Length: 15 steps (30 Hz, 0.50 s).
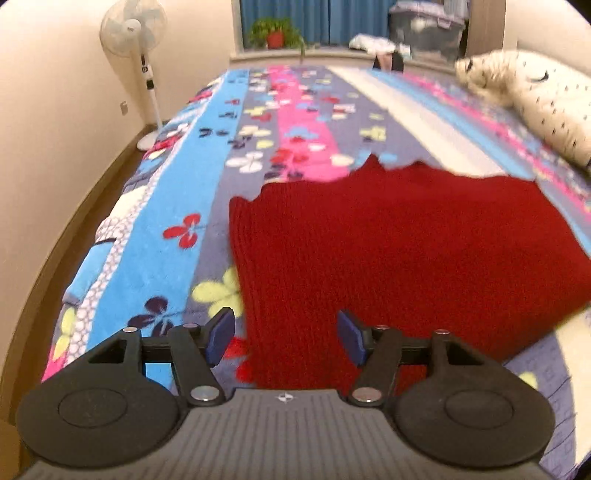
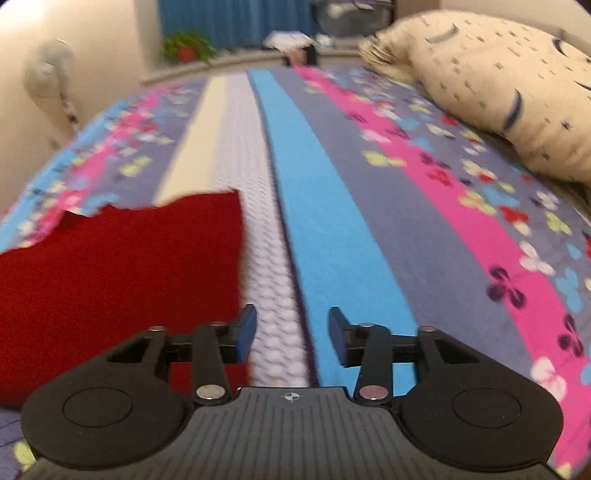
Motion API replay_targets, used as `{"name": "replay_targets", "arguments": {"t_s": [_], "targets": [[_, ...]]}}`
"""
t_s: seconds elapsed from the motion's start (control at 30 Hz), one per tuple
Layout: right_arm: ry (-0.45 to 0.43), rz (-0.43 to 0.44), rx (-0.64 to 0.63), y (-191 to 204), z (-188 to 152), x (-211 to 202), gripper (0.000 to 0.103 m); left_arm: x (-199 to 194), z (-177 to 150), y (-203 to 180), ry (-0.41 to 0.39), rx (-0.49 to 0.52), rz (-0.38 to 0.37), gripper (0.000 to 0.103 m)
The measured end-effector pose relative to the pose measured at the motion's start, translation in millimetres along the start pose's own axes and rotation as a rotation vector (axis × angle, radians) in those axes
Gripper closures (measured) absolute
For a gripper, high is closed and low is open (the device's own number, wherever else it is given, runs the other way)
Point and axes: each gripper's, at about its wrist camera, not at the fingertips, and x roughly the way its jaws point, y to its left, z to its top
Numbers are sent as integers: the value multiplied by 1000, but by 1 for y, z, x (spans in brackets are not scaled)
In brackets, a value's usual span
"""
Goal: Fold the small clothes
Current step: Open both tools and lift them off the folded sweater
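Note:
A dark red knitted garment (image 1: 399,251) lies flat on the patterned bedspread (image 1: 207,155). In the left wrist view it fills the middle and right. My left gripper (image 1: 286,338) is open and empty above the garment's near left edge. In the right wrist view the garment (image 2: 122,273) lies at the left. My right gripper (image 2: 291,334) is open and empty over the bedspread (image 2: 332,206), just right of the garment's right edge. Its left fingertip (image 2: 246,328) is close to that edge.
A cream pillow (image 2: 498,85) lies at the right side of the bed and also shows in the left wrist view (image 1: 535,99). A standing fan (image 1: 136,44) is by the left wall. A potted plant (image 1: 275,33) and a storage box (image 1: 428,33) stand beyond the bed.

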Motion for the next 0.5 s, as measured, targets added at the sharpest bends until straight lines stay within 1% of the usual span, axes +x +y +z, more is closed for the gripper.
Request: {"name": "replay_targets", "arguments": {"t_s": [0.07,0.1,0.2,0.23,0.5], "targets": [[35,52,-53,12,-1,9,54,1,2,-4,6,1,-8,36],[63,60,-94,14,-3,15,54,4,2,-6,21,5,-6,36],[191,-3,-238,33,-21,37,54,10,-1,-10,54,18,10,36],[208,-16,-256,38,-22,43,54,10,0,-11,55,17,11,36],[198,-18,-224,41,-22,42,54,19,-4,-7,70,16,1,36]]}}
